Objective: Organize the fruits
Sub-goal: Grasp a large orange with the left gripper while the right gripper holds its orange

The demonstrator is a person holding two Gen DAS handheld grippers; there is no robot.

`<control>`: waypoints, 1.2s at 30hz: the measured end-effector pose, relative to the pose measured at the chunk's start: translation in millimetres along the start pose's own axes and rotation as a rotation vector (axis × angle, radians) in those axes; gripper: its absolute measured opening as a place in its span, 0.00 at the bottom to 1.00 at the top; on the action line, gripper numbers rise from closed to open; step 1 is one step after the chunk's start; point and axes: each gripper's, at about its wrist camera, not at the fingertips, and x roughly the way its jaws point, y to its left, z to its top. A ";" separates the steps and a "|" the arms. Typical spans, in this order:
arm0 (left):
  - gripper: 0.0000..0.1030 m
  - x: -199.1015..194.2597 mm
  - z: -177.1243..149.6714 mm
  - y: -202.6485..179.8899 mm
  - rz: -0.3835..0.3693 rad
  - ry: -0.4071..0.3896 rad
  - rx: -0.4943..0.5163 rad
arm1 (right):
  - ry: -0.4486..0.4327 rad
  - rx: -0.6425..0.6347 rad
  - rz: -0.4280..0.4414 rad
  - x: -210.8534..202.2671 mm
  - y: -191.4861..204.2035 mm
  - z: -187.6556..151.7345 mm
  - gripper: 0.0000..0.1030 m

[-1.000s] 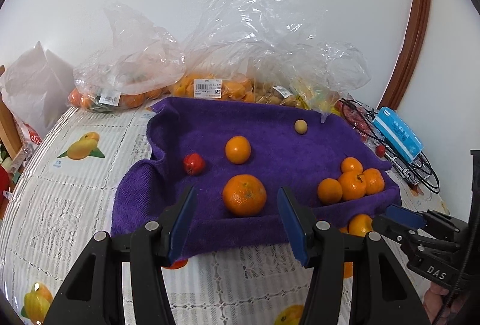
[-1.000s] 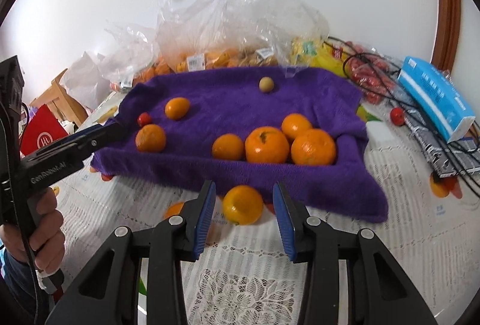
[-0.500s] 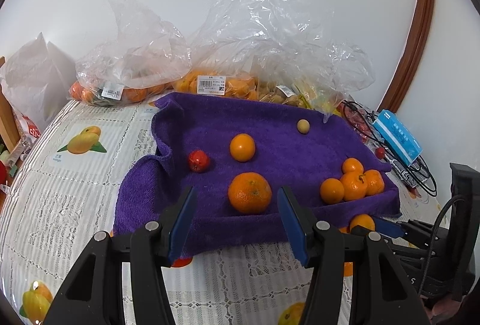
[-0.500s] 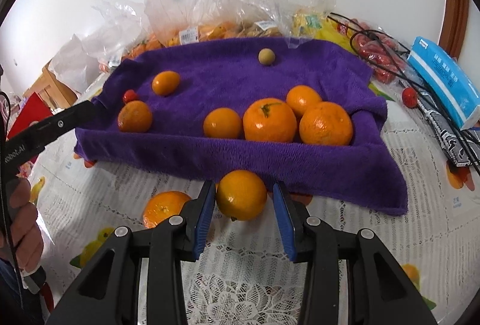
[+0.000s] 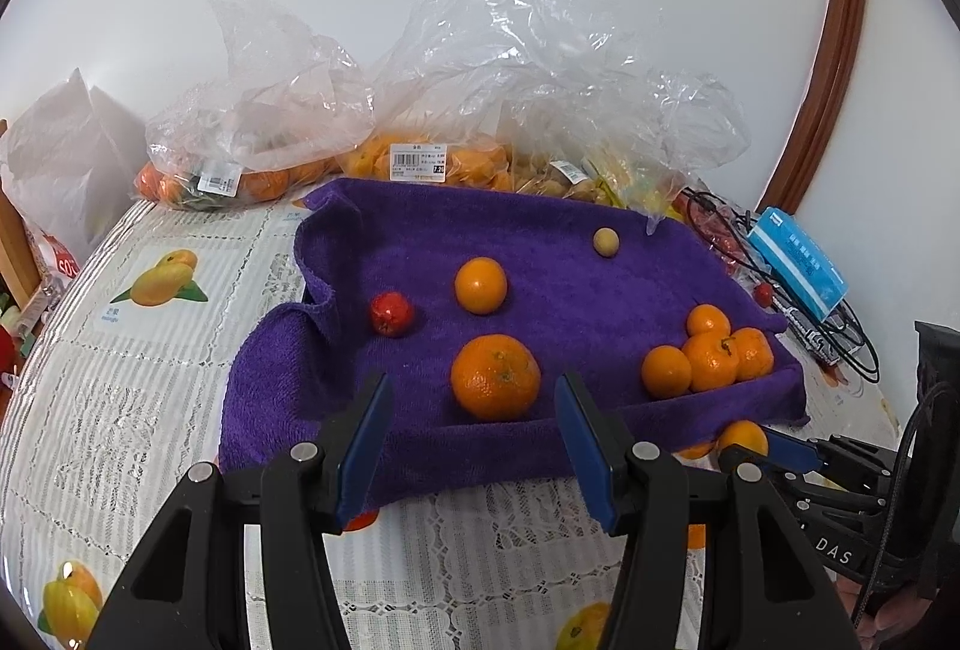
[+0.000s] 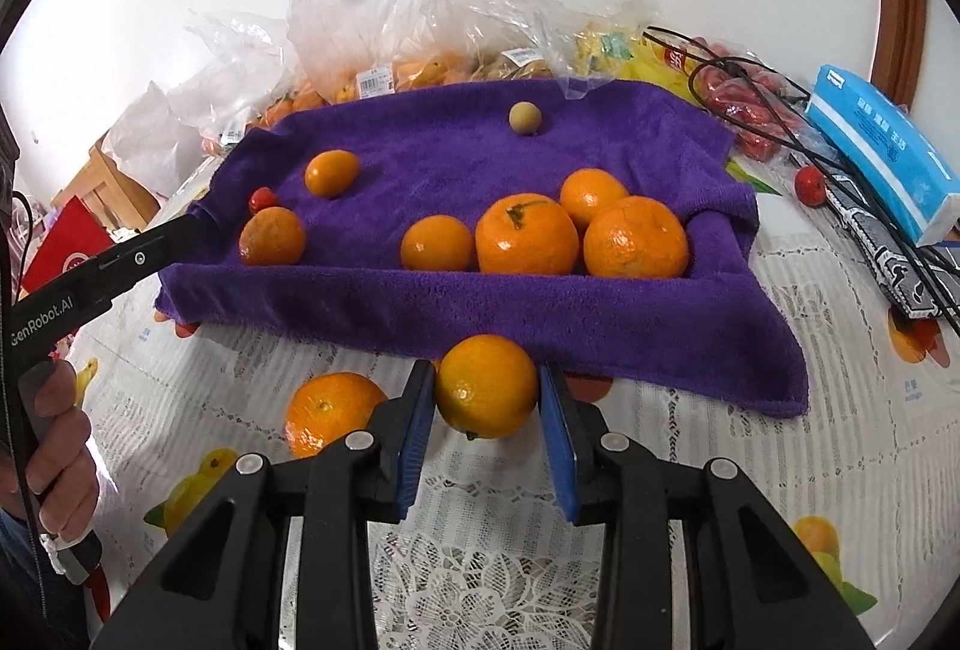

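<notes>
Orange point(image 6: 486, 386) sitting on the worktop point(image 6: 690, 500) just off the towel point(image 6: 456, 302) edge, square between the right gripper point(image 6: 487, 425) jaws, both pads snug on its sides. Best to squeeze gently, lift straight, then carry toward 12 o'clock onto the towel. Left gripper point(image 5: 474, 446) jaws partly open, empty.

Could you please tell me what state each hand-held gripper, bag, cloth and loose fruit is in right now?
Right hand-held gripper: shut on the orange, off the cloth.
Left hand-held gripper: open, empty.
Second loose orange: resting on the tablecloth.
Purple cloth: spread, edges rumpled, holding fruit.
Plastic bags: open, crumpled, fruit inside.
</notes>
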 end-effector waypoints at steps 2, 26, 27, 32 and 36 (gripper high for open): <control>0.52 0.5 -0.8 -0.7 0.002 -0.003 0.003 | 0.005 -0.005 -0.010 2.0 0.5 -1.9 0.34; 0.52 -0.8 -4.7 -5.8 -0.003 -0.021 0.022 | 0.009 0.004 -0.029 8.1 1.1 -3.5 0.34; 0.52 -0.6 -4.9 -6.2 0.001 -0.022 0.026 | 0.009 0.005 -0.028 7.7 1.0 -3.5 0.34; 0.52 0.6 -6.0 -7.0 -0.007 -0.021 0.031 | -0.005 0.013 -0.021 4.7 -0.3 -3.1 0.34; 0.52 3.6 -6.3 -6.9 -0.016 -0.001 0.033 | -0.008 0.009 -0.021 2.5 -0.5 -4.1 0.34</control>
